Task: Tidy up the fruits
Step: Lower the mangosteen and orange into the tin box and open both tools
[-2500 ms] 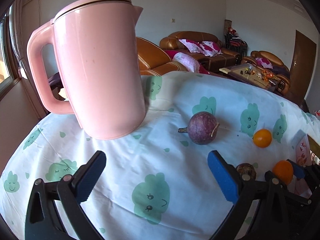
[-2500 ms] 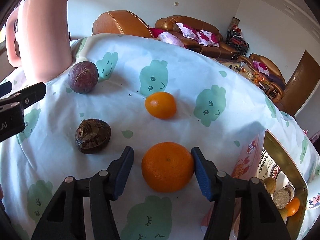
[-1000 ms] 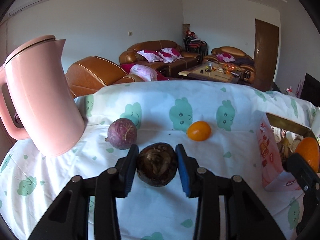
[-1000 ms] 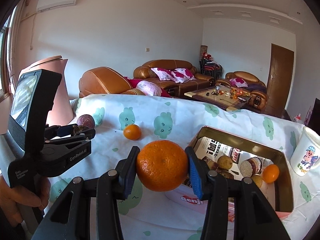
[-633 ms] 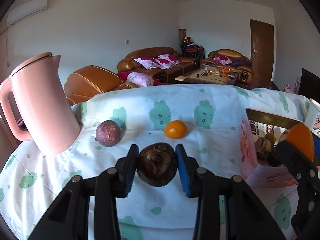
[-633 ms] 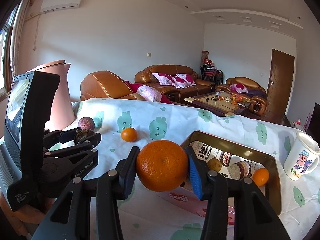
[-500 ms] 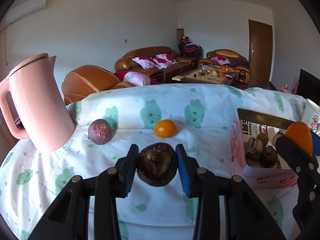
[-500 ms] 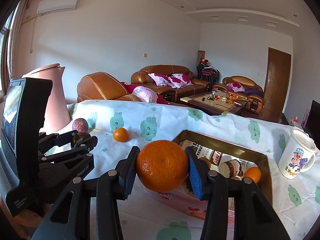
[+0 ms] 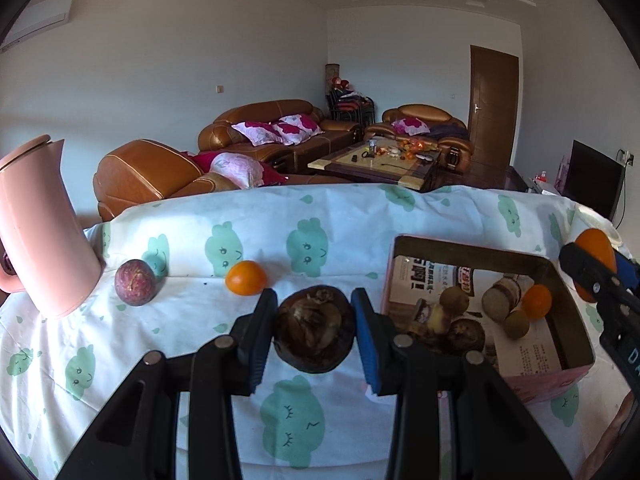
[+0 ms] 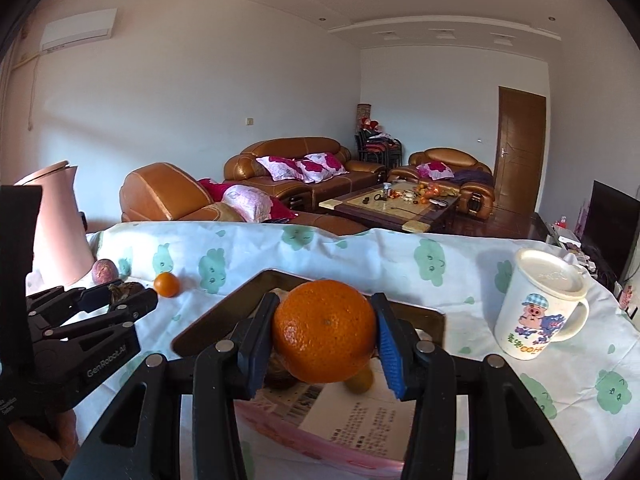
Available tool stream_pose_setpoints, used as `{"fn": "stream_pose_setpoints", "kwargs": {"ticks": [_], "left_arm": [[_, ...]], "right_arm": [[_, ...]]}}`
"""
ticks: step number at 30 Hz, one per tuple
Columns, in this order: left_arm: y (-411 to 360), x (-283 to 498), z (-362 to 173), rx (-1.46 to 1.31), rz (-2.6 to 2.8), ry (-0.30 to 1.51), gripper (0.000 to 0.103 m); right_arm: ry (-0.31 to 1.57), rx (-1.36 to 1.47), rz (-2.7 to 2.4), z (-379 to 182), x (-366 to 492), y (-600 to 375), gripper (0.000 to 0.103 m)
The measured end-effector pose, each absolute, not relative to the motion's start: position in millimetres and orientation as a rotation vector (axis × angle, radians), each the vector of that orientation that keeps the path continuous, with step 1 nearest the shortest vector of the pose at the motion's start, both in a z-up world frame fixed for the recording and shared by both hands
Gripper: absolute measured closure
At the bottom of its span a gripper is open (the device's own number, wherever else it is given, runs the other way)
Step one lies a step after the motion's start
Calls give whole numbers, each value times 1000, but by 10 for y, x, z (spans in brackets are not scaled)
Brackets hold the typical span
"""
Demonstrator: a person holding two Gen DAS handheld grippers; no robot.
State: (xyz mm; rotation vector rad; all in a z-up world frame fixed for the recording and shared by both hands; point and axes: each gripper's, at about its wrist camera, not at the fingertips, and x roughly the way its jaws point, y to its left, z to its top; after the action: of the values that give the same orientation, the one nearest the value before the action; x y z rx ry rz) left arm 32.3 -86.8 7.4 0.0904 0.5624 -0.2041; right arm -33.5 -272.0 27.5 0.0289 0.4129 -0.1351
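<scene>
My left gripper (image 9: 315, 336) is shut on a dark brown shrivelled fruit (image 9: 314, 334) and holds it above the tablecloth, just left of the pink box (image 9: 540, 376). My right gripper (image 10: 324, 334) is shut on a large orange (image 10: 324, 332) and holds it over the open box (image 10: 216, 322). The box holds several fruits, among them a small orange (image 9: 537, 301). A purple passion fruit (image 9: 135, 282) and a small orange (image 9: 245, 277) lie on the cloth at the left. The right gripper and its orange (image 9: 594, 258) show at the right edge of the left wrist view.
A pink kettle (image 9: 38, 232) stands at the table's left end. A white cartoon mug (image 10: 540, 304) with a lid stands right of the box. The table has a white cloth (image 9: 332, 216) with green cloud prints. Sofas and a coffee table lie beyond.
Both grippers have closed on their fruits, lifted them and carried them right. The orange has come over the box; the brown fruit has come beside its left wall.
</scene>
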Motion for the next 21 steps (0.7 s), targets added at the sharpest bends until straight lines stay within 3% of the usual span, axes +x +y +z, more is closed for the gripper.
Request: {"fn": "stream_pose_setpoints", "kwargs": {"ticks": [10,21], "left_arm": [[-1389,423,36,125,-322,586,63],[-1830,496,-126,191,-347,642,63]], "right_arm": [[399,64,-260,323,-325,-3278,55],[552,133,-120,100,-120,-3275,54]]}}
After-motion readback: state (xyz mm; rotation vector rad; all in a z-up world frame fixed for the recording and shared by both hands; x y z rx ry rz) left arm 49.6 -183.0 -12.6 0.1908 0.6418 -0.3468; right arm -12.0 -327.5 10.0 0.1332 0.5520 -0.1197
